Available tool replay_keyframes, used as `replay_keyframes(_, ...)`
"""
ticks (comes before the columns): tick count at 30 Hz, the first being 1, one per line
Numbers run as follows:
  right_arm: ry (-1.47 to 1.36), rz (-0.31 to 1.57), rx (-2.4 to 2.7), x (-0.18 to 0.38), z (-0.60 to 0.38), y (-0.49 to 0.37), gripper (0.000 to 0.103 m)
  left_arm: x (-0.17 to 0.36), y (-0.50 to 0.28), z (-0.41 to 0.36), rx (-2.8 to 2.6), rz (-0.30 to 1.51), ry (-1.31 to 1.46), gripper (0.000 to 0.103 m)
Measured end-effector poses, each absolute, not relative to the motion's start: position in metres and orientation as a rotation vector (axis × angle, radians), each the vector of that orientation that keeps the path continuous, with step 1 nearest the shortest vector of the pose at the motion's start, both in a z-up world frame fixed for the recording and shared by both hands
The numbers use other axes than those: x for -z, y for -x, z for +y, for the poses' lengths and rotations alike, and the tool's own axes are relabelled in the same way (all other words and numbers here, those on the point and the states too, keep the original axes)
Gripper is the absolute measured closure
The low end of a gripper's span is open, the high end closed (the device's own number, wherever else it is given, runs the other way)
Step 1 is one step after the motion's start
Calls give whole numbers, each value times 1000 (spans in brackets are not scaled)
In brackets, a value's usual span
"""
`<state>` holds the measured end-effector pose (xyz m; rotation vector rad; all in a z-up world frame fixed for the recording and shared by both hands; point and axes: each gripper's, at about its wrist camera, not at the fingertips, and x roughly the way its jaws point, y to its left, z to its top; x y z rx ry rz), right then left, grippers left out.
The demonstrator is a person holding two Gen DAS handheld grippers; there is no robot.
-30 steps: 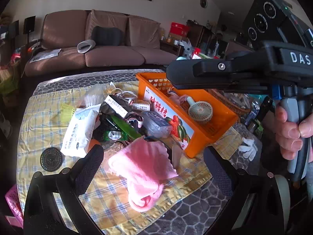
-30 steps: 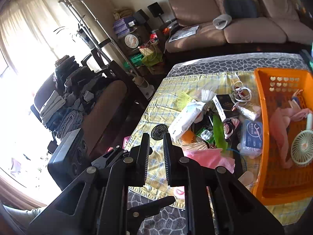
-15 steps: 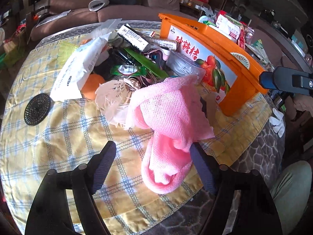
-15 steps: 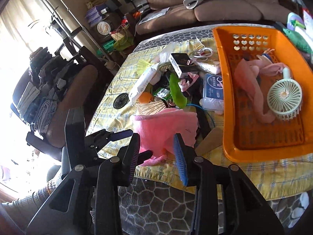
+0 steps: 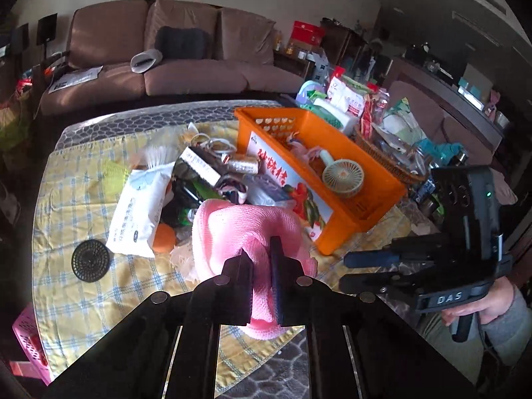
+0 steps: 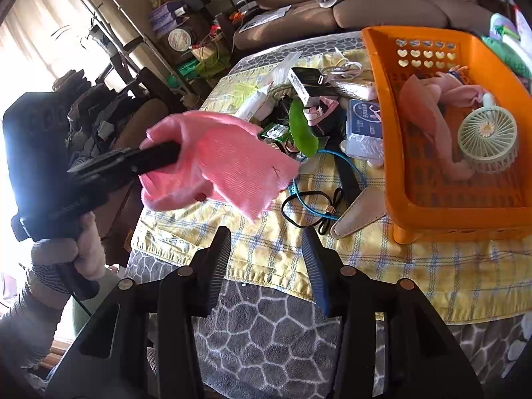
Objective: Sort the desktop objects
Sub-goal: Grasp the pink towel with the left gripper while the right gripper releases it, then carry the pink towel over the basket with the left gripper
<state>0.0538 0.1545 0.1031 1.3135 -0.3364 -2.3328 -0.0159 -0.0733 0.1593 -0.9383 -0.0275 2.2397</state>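
Clamped on the pink knitted cloth [image 5: 246,232], the left gripper [image 5: 259,252] holds it at centre frame, the fabric bunched between its jaws and lifted off the yellow checked tablecloth [image 6: 415,266]. Right gripper [image 6: 266,249] hangs released at lower centre over the cloth's near hem. Only the right wrist view shows the cloth clear of the clutter; the orange basket [image 6: 465,219] fills the right of the frame.
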Motion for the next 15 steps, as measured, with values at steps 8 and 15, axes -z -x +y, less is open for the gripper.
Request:
replay_keyframes(8,-1141,-274,2378,-143,140,-63,35,-248,10,-79,-2159,-137,799,95)
replay_keyframes(15,-1004,-272,2432,-165,131,-62,35,-258,5,-84,-2088,-232,816,95)
